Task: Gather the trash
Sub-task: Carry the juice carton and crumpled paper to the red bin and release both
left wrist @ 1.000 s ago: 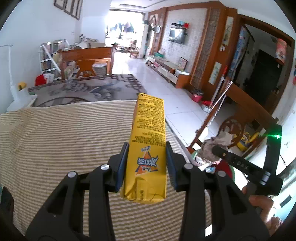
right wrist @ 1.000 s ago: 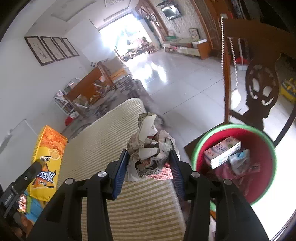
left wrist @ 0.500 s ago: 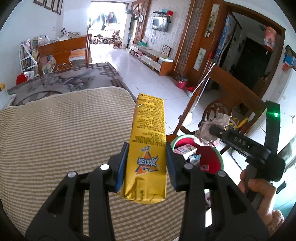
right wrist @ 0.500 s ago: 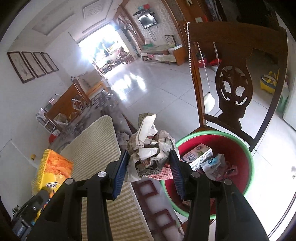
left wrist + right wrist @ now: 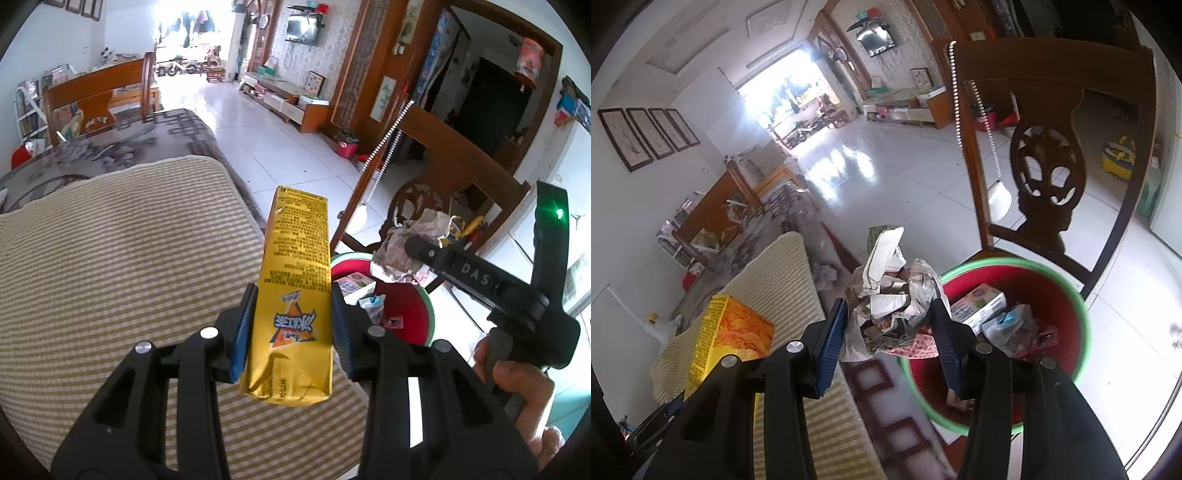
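Both hands have swung from the striped cloth (image 5: 122, 258) toward the red bin (image 5: 1052, 295), now nearer; the left gripper (image 5: 293, 328) pinches a yellow snack box (image 5: 295, 295) over the cloth's edge; the right gripper (image 5: 890, 332) holds crumpled paper (image 5: 894, 299) between its jaws at the bin's rim. A carved wooden chair (image 5: 1049, 166) stands behind the bin on white floor tiles (image 5: 905, 184); cartons and wrappers (image 5: 993, 314) lie inside it.

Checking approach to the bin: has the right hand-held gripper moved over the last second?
Yes. The right hand-held gripper, clamping the crumpled paper wad, moved off the striped cloth toward the red green-rimmed bin.
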`<state>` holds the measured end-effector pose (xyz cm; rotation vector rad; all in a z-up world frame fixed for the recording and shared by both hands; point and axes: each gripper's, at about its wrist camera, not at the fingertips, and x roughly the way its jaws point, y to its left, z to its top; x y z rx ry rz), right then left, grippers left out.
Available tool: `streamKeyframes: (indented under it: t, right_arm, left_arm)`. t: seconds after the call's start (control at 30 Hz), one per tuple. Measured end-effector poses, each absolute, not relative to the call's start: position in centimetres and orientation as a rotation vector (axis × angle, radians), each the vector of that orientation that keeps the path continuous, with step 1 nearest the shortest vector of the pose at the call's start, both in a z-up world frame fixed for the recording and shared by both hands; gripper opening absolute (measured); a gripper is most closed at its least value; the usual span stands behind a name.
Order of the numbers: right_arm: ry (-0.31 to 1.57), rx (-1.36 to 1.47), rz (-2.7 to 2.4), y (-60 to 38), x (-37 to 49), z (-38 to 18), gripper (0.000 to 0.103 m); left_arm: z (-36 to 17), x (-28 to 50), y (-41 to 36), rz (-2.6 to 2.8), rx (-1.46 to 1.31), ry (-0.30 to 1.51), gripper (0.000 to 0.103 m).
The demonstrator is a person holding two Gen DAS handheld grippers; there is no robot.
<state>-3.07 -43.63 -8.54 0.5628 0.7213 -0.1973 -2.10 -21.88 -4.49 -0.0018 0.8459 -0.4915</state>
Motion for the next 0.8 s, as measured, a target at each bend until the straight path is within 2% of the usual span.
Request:
streamKeyframes:
  t: [0.37,0.8]
  right_arm:
    - [0.717,0.583,-0.346,-47.9,-4.1,-8.9,0.046]
    - [0.751,0.558,-0.341,-47.5,-3.3,-9.5,0.047]
  left_arm:
    - [-6.8,-1.3,-26.1,-0.596,0.031,0.910,0.037]
    - [-8.5,-0.5,-29.1,-0.655,0.031,0.969,0.037]
